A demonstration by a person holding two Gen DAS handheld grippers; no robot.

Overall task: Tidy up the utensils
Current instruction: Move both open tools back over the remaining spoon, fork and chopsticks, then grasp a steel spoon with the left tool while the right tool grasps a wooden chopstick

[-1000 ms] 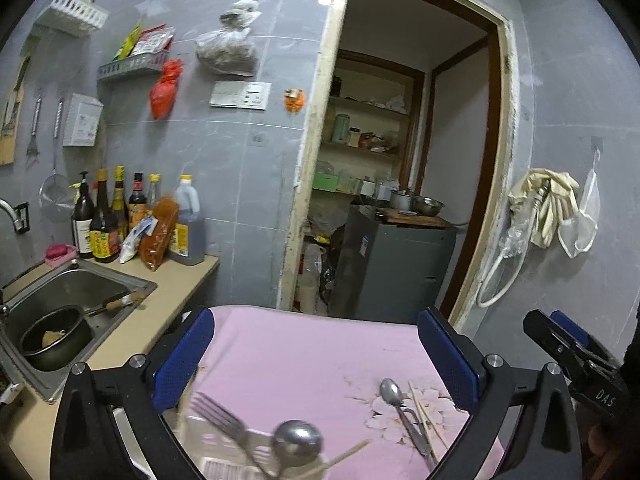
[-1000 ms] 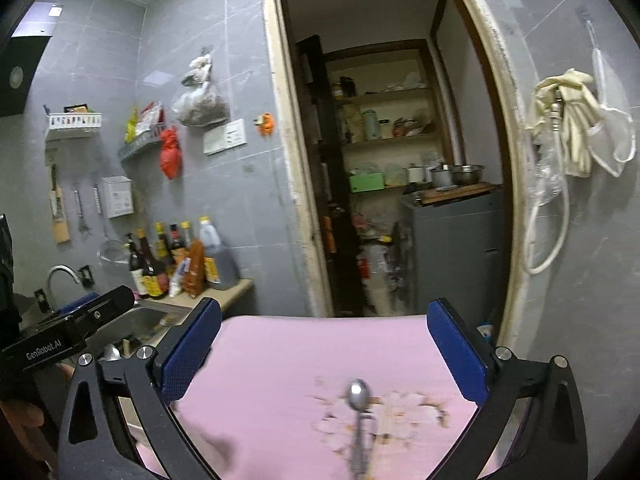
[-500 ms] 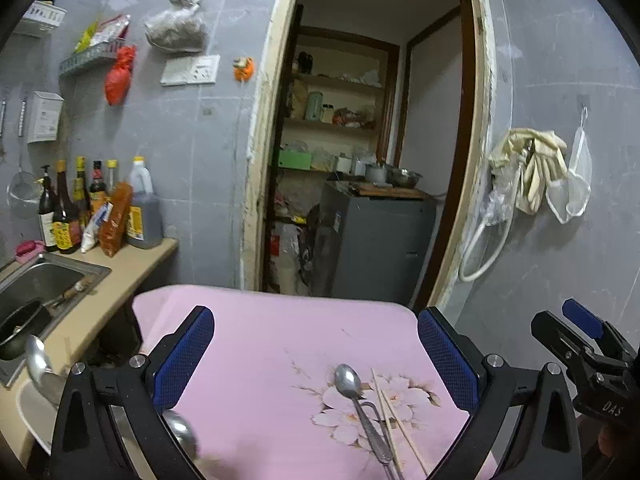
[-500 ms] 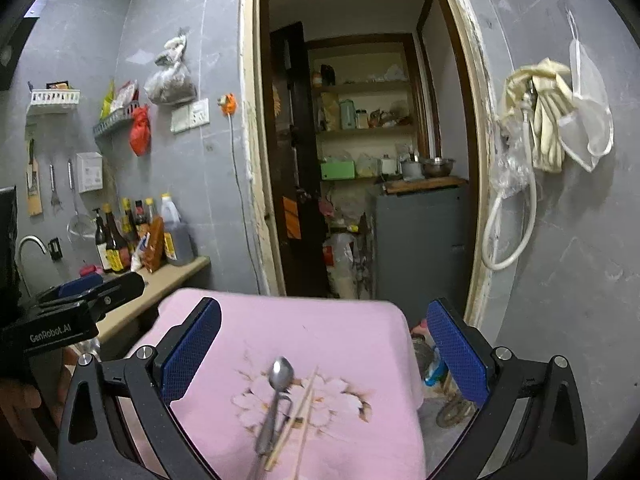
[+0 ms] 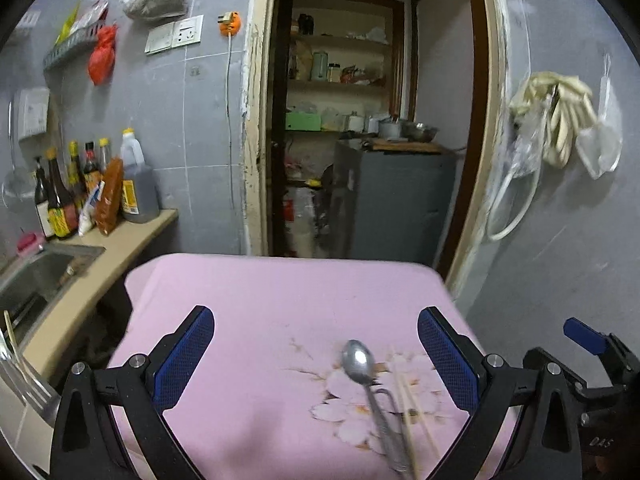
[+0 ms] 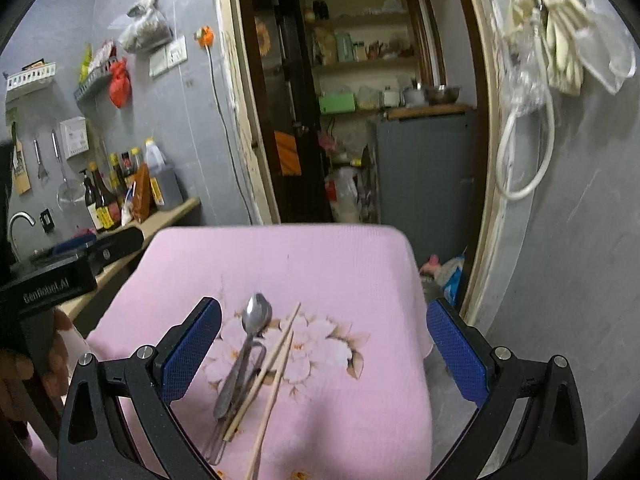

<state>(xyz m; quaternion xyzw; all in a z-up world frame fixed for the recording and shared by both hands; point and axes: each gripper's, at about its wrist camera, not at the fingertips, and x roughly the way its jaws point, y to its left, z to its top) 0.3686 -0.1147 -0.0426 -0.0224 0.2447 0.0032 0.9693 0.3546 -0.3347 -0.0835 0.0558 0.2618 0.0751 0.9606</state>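
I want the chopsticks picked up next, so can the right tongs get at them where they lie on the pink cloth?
Probably yes. The right tongs are open, and the chopsticks lie uncovered between the fingers. The spoon lies right beside them, touching, so it may get nudged or caught too.

Over the last second both cameras have swung rightward, off the sink side and toward the pink cloth (image 5: 280, 320). In the left wrist view the spoon (image 5: 359, 360) and chopsticks (image 5: 408, 396) have slid from 5 o'clock toward 6 o'clock. The fork and ladle that lay at the bottom edge are gone; fork tines (image 5: 24, 384) now show only at 8 o'clock.
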